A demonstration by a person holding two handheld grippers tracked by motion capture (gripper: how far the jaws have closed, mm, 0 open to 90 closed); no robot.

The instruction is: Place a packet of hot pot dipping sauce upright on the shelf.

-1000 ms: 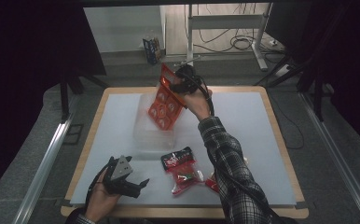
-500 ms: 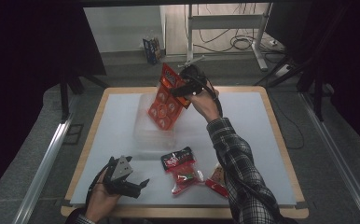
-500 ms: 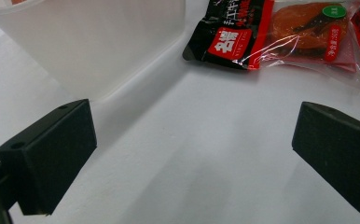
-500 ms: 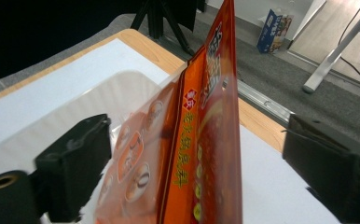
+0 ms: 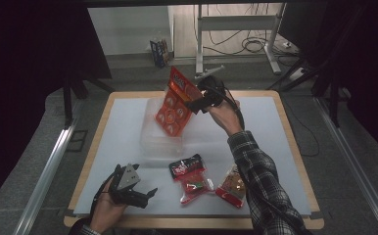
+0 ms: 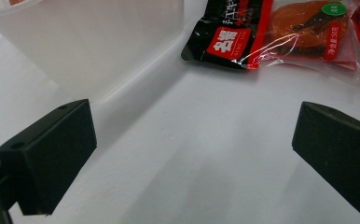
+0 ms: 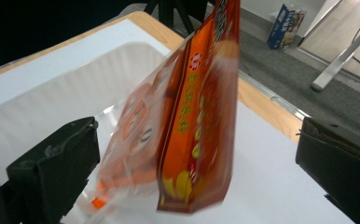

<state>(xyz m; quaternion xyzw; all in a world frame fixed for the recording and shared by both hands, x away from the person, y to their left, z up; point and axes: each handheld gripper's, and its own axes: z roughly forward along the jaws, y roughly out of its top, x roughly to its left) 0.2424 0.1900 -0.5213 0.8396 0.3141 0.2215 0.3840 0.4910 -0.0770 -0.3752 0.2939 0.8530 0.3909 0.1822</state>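
Since the earlier frames the right gripper (image 5: 197, 100) has been spreading its jaws, and the orange snack bag (image 5: 176, 100) that sat pinched between them now stands loose in the gap. From the right gripper view the bag (image 7: 194, 116) is blurred and upright between the two pads, touching neither as far as can be told, its lower edge over the clear plastic tub (image 7: 52, 98). From the high view the tub (image 5: 161, 139) lies directly under and just ahead of the right fingertips.

Left gripper (image 5: 140, 195) rests low near the table's near edge, jaws wide apart with nothing between them. Ahead of its fingertips, to the right, lies a black-and-red snack packet (image 6: 243, 32); the tub wall (image 6: 89, 46) is ahead to the left. A second red packet (image 5: 231, 186) lies just beside the first on the white table (image 5: 275, 147).
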